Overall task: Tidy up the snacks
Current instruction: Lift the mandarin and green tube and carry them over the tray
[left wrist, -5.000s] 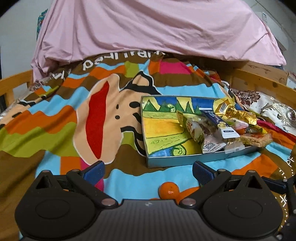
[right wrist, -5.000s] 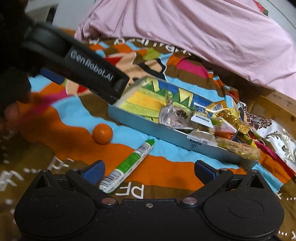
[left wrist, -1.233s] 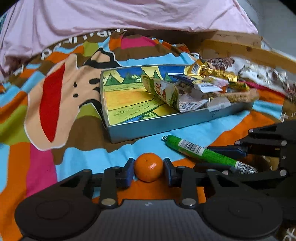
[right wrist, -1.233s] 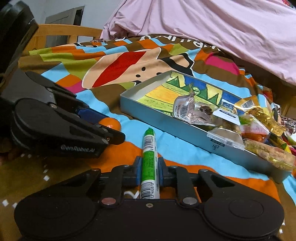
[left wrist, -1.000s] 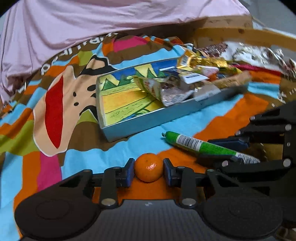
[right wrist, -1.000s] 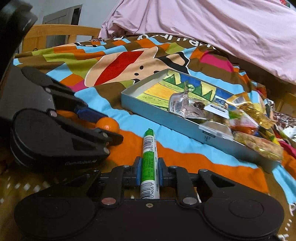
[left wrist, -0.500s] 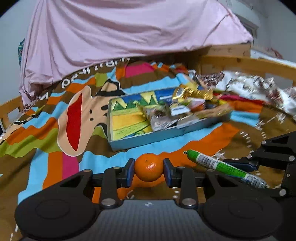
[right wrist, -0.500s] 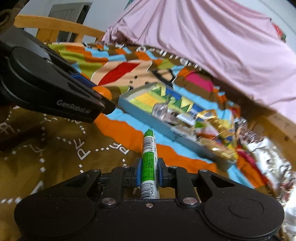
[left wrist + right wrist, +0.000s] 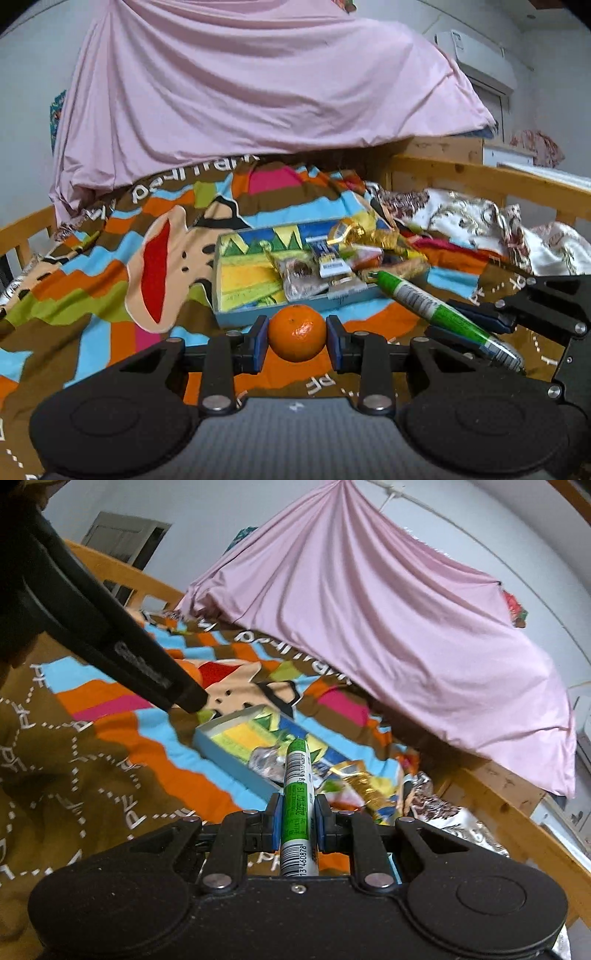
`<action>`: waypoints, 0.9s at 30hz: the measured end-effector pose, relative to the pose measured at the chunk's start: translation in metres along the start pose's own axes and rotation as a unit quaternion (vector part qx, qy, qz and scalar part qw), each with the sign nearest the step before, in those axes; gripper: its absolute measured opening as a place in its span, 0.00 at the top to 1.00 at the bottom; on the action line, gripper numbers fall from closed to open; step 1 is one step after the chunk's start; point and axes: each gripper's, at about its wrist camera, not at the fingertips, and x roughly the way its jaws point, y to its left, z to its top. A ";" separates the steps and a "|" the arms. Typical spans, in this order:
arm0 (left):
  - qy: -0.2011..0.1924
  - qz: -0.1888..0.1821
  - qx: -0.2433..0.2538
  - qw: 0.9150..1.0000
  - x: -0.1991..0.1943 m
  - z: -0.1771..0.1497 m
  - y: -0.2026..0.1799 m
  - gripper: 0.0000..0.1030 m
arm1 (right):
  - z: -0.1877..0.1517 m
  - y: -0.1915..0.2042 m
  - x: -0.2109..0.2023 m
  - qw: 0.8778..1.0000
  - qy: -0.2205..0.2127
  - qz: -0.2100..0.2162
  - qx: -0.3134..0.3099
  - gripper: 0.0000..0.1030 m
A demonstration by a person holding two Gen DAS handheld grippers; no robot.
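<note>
Snacks are what I am sorting, and most sit in the blue tin tray (image 9: 236,318) on the striped blanket (image 9: 92,302). My left gripper (image 9: 297,334) is squeezing a small orange (image 9: 297,332) tight, up off the blanket and in front of the tray. My right gripper (image 9: 297,823) is clamped on a green tube snack (image 9: 296,805), which points toward the tray. I think I am at the carrying step with both. Next I need to bring each one over the tray's bare yellow part, go down low, and let go gently so the orange does not roll away.
</note>
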 end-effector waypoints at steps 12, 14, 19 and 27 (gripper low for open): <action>-0.002 0.014 0.011 1.000 0.018 0.029 0.001 0.66 | 0.017 -0.027 0.017 0.999 -0.047 -0.002 -0.006 0.82; -0.007 0.014 0.014 1.000 0.024 0.036 0.000 0.66 | 0.019 -0.035 0.023 0.998 -0.057 -0.006 -0.016 0.82; -0.014 0.019 0.012 1.000 0.047 0.055 0.003 0.66 | 0.019 -0.059 0.053 0.997 -0.071 -0.016 -0.025 0.82; -0.003 0.041 0.013 0.999 0.105 0.073 0.017 0.66 | 0.034 -0.075 0.131 0.995 -0.083 -0.005 0.050 0.82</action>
